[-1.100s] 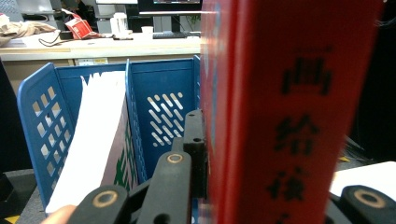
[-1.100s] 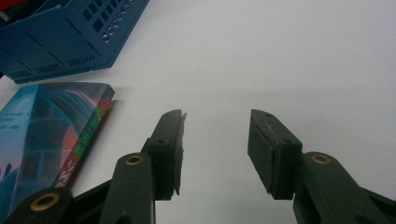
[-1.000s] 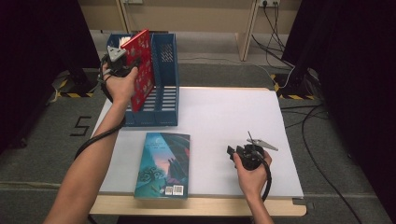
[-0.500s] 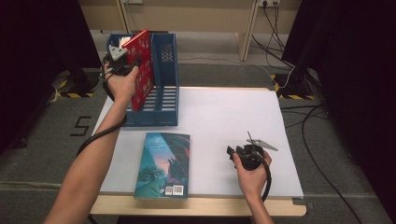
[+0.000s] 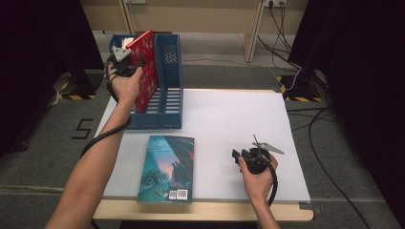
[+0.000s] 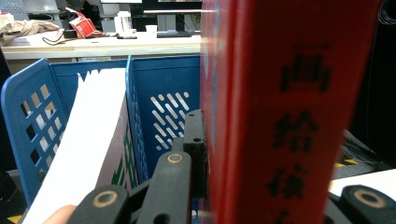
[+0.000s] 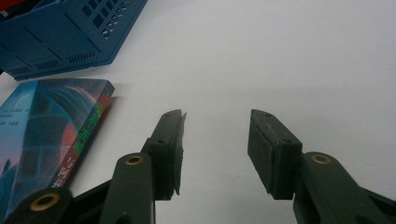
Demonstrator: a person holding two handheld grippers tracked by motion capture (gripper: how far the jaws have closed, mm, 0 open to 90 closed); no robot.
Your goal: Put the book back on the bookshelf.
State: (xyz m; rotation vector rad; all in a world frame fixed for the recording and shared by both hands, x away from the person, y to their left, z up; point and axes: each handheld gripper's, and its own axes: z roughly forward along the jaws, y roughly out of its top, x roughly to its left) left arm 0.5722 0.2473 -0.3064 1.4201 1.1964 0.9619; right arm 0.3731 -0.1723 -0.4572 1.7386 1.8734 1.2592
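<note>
My left gripper is shut on a red book, holding it upright and slightly tilted over the blue file rack at the table's back left. In the left gripper view the red book's spine stands between the jaws, with a white-paged book in the rack's left slot behind. A teal-covered book lies flat near the front edge. My right gripper rests low on the table at the front right, open, with nothing between its pads; the teal-covered book lies to its left.
The white table top has free room between the rack and my right hand. Cables trail on the floor at the right, and dark curtains stand on both sides. A wooden cabinet leg stands behind the table.
</note>
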